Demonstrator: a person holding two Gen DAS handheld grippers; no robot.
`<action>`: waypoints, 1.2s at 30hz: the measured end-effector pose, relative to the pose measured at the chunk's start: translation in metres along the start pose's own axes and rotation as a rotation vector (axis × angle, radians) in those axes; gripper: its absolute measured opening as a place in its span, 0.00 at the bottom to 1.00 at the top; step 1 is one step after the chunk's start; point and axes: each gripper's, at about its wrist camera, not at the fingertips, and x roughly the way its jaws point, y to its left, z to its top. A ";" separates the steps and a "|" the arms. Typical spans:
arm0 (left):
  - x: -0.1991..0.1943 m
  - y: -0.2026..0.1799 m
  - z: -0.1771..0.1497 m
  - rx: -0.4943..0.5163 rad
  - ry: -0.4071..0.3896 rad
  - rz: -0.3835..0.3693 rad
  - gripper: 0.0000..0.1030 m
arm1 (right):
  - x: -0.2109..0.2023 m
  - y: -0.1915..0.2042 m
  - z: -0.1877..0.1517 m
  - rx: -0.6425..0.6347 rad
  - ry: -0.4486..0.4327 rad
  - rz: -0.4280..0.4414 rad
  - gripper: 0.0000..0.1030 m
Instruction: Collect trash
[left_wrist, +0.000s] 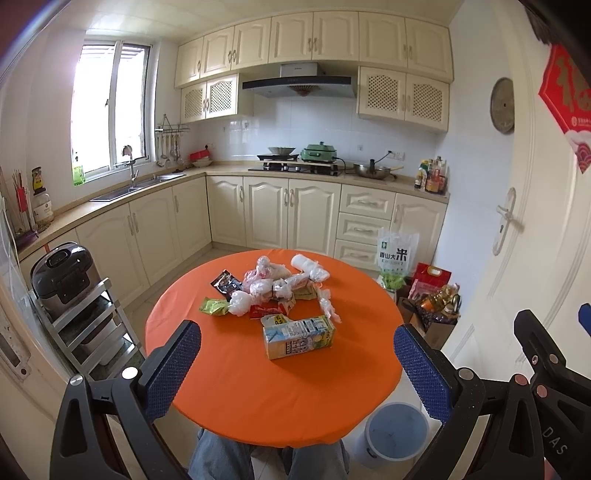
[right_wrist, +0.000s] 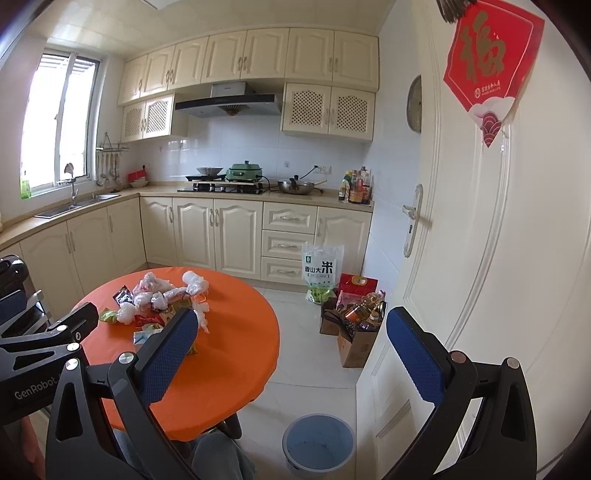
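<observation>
We find both claws spread wide and empty: left gripper (left_wrist: 297, 363) above the round orange table (left_wrist: 229, 387), right gripper (right_wrist: 291, 345) off its right edge. Trash pile (left_wrist: 273, 291) lies mid-table, carton (left_wrist: 299, 338) nearest us; grey bin (right_wrist: 319, 445) stands on the floor beside the table.

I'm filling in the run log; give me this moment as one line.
phase: start | left gripper: open, empty | right gripper: open, empty | trash pile and carton: on orange table | bin: on floor
</observation>
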 end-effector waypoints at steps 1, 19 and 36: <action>0.002 -0.001 0.000 0.001 0.002 0.002 0.99 | 0.001 0.000 -0.001 0.001 0.008 0.002 1.00; 0.007 0.004 0.001 0.001 0.032 -0.006 0.99 | 0.008 0.002 -0.001 -0.005 0.041 0.007 1.00; 0.008 0.005 0.003 0.001 0.044 -0.021 0.99 | 0.005 0.001 -0.001 -0.008 0.049 0.002 1.00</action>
